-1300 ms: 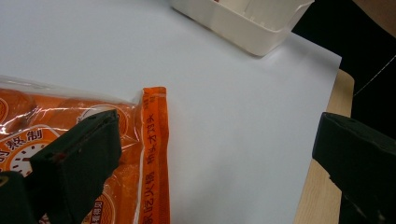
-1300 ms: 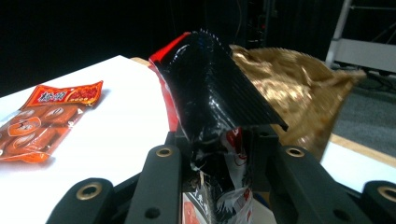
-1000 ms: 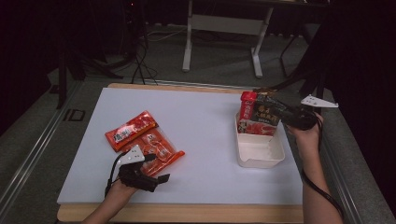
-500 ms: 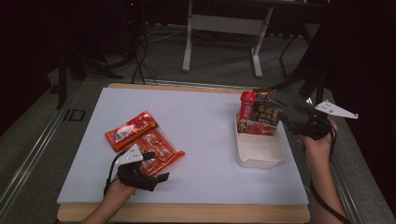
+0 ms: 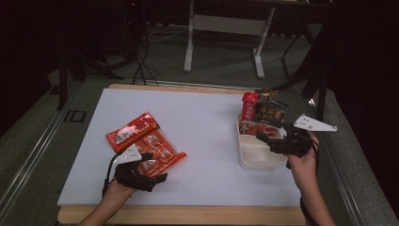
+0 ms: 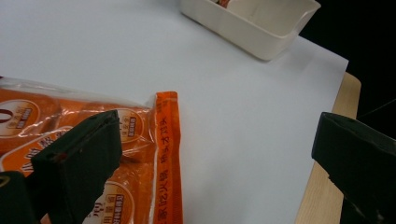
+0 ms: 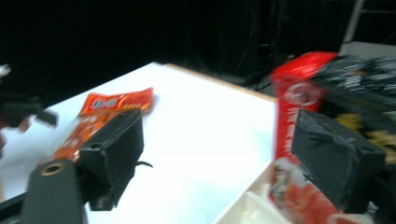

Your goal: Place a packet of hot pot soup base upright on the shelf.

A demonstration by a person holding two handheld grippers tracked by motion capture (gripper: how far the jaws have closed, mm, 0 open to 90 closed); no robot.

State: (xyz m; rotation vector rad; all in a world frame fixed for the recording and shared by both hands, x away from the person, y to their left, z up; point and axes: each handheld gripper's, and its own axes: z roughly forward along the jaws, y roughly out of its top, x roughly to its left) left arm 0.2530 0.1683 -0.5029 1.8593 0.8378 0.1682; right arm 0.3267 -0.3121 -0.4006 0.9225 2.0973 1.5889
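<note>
Blurring right gripper (image 7: 210,158) jaws just opened, empty, left gripper (image 6: 210,154) open, orange packet (image 6: 93,140) cropped.

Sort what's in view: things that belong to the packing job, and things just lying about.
In the job:
- tub
- packs standing in the tub
- clear orange pack under the left gripper
- orange pack beside it
- right gripper, jaws just opened, nothing between them

Lying about:
- stand behind the table
- floor cables

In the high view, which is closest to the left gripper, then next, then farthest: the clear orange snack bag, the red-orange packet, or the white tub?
1. Clear orange snack bag: right by the left gripper.
2. Red-orange packet: just behind the bag.
3. White tub: far across the table, beside the right gripper.
</note>
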